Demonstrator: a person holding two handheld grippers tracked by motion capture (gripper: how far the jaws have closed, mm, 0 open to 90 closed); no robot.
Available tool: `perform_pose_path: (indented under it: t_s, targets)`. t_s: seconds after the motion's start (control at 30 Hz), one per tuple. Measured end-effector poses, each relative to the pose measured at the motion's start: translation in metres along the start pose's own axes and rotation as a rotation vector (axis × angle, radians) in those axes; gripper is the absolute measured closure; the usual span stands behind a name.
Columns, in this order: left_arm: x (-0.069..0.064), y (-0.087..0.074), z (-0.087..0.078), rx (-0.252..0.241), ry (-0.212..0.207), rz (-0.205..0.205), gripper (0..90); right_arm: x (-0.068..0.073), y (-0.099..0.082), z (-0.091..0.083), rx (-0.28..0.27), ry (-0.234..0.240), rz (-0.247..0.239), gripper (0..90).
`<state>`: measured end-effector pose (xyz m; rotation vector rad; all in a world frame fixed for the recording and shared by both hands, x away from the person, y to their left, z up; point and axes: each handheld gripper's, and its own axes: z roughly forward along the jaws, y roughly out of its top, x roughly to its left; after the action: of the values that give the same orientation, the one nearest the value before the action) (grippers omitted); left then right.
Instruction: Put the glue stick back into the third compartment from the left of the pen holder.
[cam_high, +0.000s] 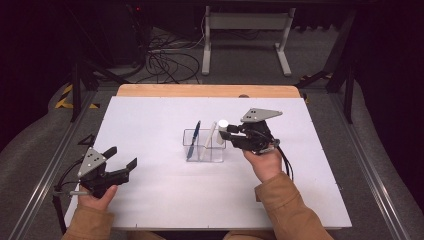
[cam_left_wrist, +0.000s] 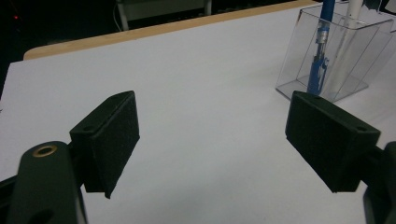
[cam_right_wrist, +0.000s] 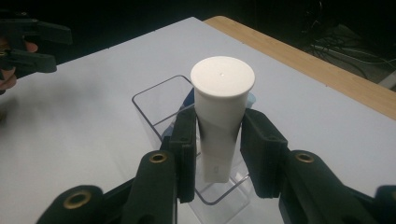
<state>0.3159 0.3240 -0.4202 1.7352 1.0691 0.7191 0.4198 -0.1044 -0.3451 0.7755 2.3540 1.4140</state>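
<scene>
Right fingers (cam_right_wrist: 218, 149) clamp white tube (cam_right_wrist: 222, 112) in clear holder (cam_high: 204, 145) beside blue pen (cam_high: 194, 140); left fingers (cam_left_wrist: 212, 140) open.

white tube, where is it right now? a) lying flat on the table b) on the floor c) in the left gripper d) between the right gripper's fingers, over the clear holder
d: the right gripper has its fingers closed on the white tube, which stands upright over the clear holder.
</scene>
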Motion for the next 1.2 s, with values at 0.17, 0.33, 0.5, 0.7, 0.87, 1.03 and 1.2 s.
perform_pose_path:
  t_s: [0.17,0.33,0.5,0.7,0.87,1.03,1.2]
  targets:
    - [0.0,0.0,0.0,0.001,-0.001,0.003,18.4,-0.001,-0.004,0.006,0.002,-0.005,0.008,67.6]
    - [0.0,0.0,0.0,-0.002,0.0,0.003,18.4,-0.004,-0.007,0.01,0.005,0.007,0.022,66.8]
    - [0.0,0.0,0.001,0.0,-0.005,0.0,18.4,-0.007,-0.008,0.008,-0.015,0.02,0.012,35.1]
    - [-0.001,0.001,0.001,-0.001,-0.007,-0.004,18.4,-0.01,-0.008,-0.004,-0.067,-0.02,0.014,11.6]
    - [-0.001,0.001,0.002,-0.001,-0.009,0.0,18.3,-0.011,-0.01,-0.015,-0.103,-0.005,0.013,6.9]
    - [-0.001,0.002,0.001,-0.004,-0.009,0.0,18.2,-0.012,-0.011,-0.029,-0.146,0.0,-0.01,4.9]
    - [-0.003,0.003,0.0,-0.008,-0.012,0.007,18.0,-0.013,-0.015,-0.047,-0.193,-0.004,-0.038,4.3]
